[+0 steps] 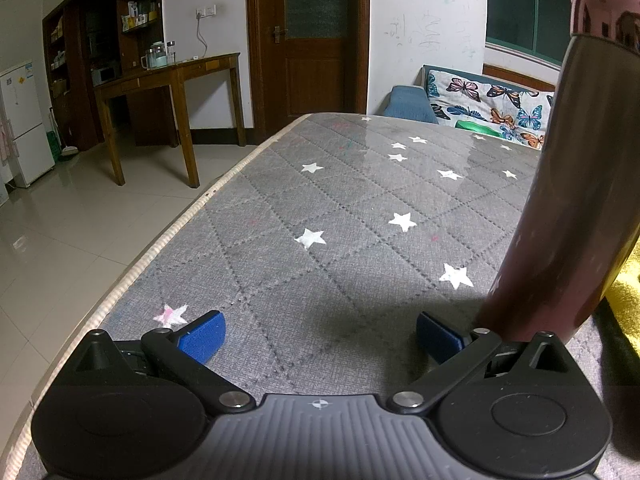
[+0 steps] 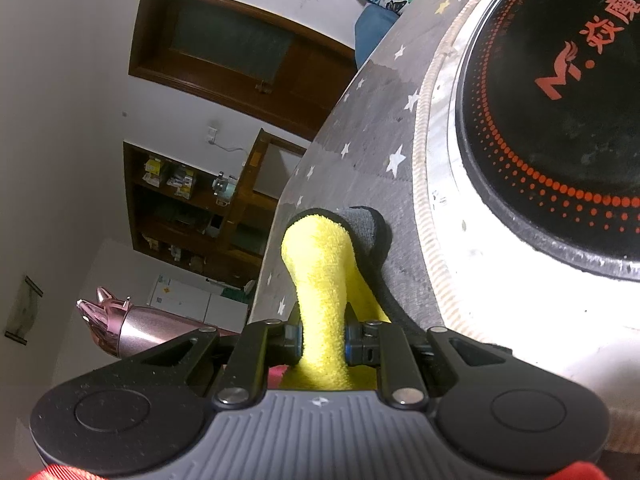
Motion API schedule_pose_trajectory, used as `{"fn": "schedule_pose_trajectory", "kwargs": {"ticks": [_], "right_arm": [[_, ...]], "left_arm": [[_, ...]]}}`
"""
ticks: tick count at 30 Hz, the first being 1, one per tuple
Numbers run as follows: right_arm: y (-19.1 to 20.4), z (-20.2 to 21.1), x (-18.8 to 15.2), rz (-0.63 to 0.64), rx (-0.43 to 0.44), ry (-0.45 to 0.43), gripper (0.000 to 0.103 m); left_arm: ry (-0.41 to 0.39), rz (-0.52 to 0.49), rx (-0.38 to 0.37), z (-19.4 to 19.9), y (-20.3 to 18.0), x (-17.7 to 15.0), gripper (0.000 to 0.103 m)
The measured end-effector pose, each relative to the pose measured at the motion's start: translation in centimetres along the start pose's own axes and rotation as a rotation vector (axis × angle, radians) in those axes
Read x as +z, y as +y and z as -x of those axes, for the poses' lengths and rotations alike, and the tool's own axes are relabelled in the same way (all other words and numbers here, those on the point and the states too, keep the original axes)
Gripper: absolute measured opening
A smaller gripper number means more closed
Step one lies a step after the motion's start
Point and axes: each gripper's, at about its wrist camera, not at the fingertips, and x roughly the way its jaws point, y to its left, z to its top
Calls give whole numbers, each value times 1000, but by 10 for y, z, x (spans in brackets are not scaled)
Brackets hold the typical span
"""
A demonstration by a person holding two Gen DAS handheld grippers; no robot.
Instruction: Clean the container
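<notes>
A tall pink metallic bottle [image 1: 576,184] with an eared pink lid [image 1: 600,4] stands upright on the grey star-patterned table [image 1: 320,200], just right of my left gripper [image 1: 320,334], which is open and empty, its right pad close beside the bottle's base. The bottle also shows in the right wrist view [image 2: 132,330]. My right gripper [image 2: 322,340] is rolled sideways and shut on a yellow and grey cloth [image 2: 320,264]. The cloth's yellow edge shows at the far right of the left wrist view [image 1: 626,288].
A round induction cooker [image 2: 560,120] with a silver rim and black top sits on the table beyond the cloth. The table's left edge [image 1: 168,240] drops to a tiled floor. A wooden desk [image 1: 168,80], a door and a sofa stand behind.
</notes>
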Motion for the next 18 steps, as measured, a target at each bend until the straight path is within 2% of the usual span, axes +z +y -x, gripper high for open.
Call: {"fn": "schedule_pose_trajectory", "kwargs": {"ticks": [18], "right_arm": [[0,1,1,6,-6,-1,17]], "left_arm": [[0,0,0,1,-1,0,103]]}}
